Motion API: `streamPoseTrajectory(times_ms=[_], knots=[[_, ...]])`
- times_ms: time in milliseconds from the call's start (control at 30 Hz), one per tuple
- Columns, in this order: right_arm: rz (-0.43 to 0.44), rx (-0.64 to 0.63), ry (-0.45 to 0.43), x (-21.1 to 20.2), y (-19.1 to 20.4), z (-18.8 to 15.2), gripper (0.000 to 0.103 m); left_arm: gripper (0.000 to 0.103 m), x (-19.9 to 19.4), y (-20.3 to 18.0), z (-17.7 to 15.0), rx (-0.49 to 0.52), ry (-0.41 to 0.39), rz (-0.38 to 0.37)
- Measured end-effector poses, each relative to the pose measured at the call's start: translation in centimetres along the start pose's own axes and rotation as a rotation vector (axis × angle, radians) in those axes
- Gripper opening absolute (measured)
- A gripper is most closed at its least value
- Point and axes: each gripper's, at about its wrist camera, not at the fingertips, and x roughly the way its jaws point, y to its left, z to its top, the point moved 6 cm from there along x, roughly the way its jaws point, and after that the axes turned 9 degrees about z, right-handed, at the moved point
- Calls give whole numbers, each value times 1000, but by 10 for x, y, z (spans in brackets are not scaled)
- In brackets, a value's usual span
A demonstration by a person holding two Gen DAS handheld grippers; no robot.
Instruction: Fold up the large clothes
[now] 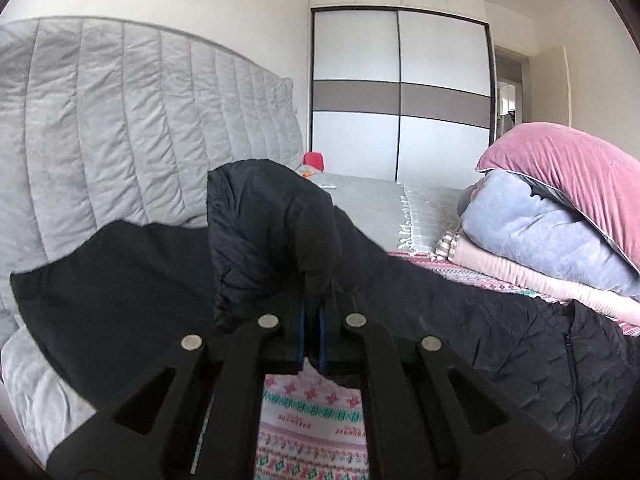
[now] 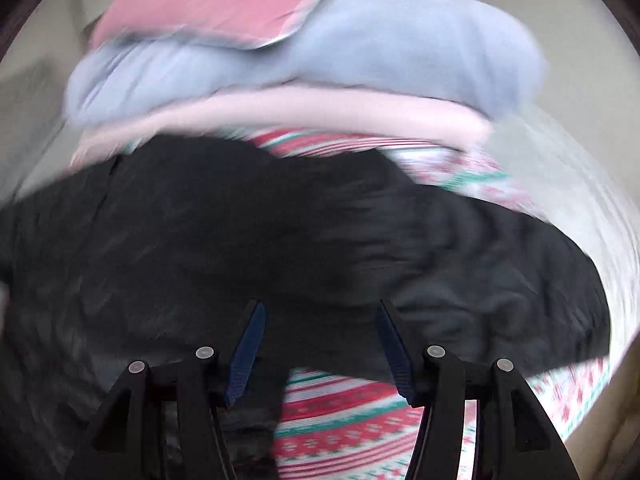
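Left claw [image 1: 313, 300] pinched tight on a raised fold of the black quilted jacket [image 1: 460, 292], spread across the patterned bedsheet [image 1: 312, 412]. Right claw [image 2: 320, 344] gaping wide above the jacket, gripping nothing. Stacked blankets [image 1: 540, 240] crowding the right edge; grey headboard [image 1: 120, 120] hemming the left; bare bed beyond.

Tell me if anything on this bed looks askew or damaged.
Nothing damaged. The black jacket lies rumpled, one part pinched up by the left gripper. The pink pillow sits tilted on the folded pile.
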Motion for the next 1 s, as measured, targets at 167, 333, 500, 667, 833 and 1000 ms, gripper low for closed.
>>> streamPoseTrajectory(times_ms=[167,333,500,667,833,1000], knots=[[-225,-65,117,38,-22,-16,59,6,13,-6,21,28,-38,20],[-233,140,115,42,-74,-24,91,6,24,-18,50,56,-49,-2],[-294,166,118,39,-84,-21,91,6,26,-32,71,79,-67,-11],[-306,211,88,20,-85,-13,91,5,13,-46,78,49,-59,-85],[-220,129,-8,-12,-47,20,91,5,-24,-105,81,80,-86,-271],[-115,185,-54,-23,-36,32,91,6,-67,-182,71,171,-104,-442]])
